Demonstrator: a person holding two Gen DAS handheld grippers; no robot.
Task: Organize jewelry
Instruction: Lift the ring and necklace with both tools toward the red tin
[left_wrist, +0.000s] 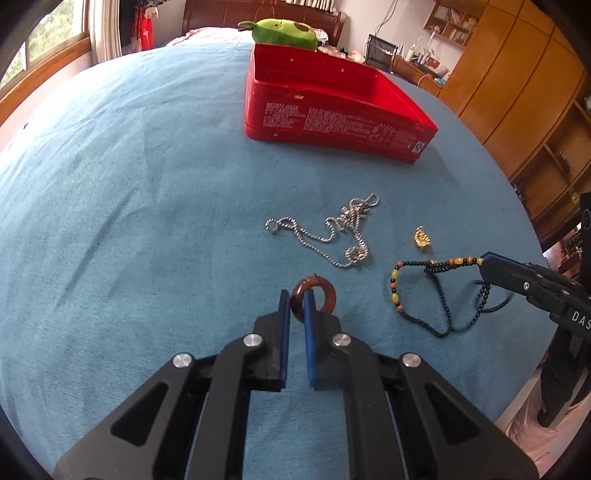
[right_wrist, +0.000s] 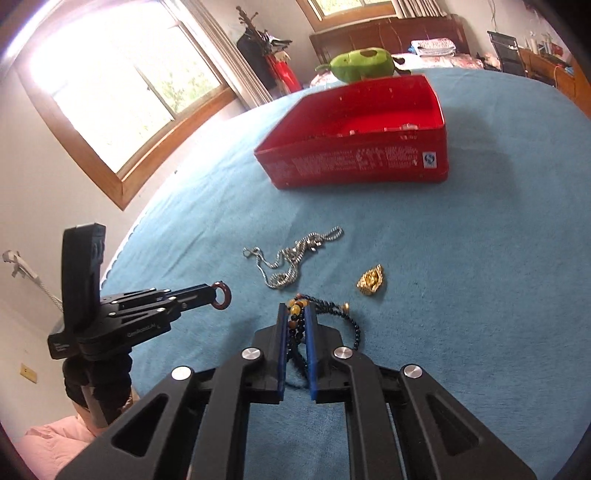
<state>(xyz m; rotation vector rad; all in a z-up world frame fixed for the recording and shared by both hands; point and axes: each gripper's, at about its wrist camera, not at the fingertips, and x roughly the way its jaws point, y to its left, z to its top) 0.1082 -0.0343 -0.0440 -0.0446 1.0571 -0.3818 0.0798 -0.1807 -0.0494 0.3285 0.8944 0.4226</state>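
Observation:
My left gripper (left_wrist: 296, 297) is shut on a reddish-brown ring (left_wrist: 320, 300), held just above the blue bedspread; the ring (right_wrist: 222, 295) also shows at its tips in the right wrist view. My right gripper (right_wrist: 296, 312) is shut on a dark beaded necklace with yellow and orange beads (right_wrist: 297, 318). That necklace (left_wrist: 417, 291) hangs from the right gripper's tips (left_wrist: 484, 263) down onto the cloth. A silver chain (left_wrist: 343, 229) and a small gold pendant (left_wrist: 423, 240) lie loose ahead. The open red box (left_wrist: 332, 122) stands beyond them.
The blue bedspread (left_wrist: 147, 184) covers the whole working surface. A green plush toy (left_wrist: 284, 33) lies behind the red box. Wooden cabinets (left_wrist: 517, 92) stand at the right, and a window (right_wrist: 122, 85) is on the left wall.

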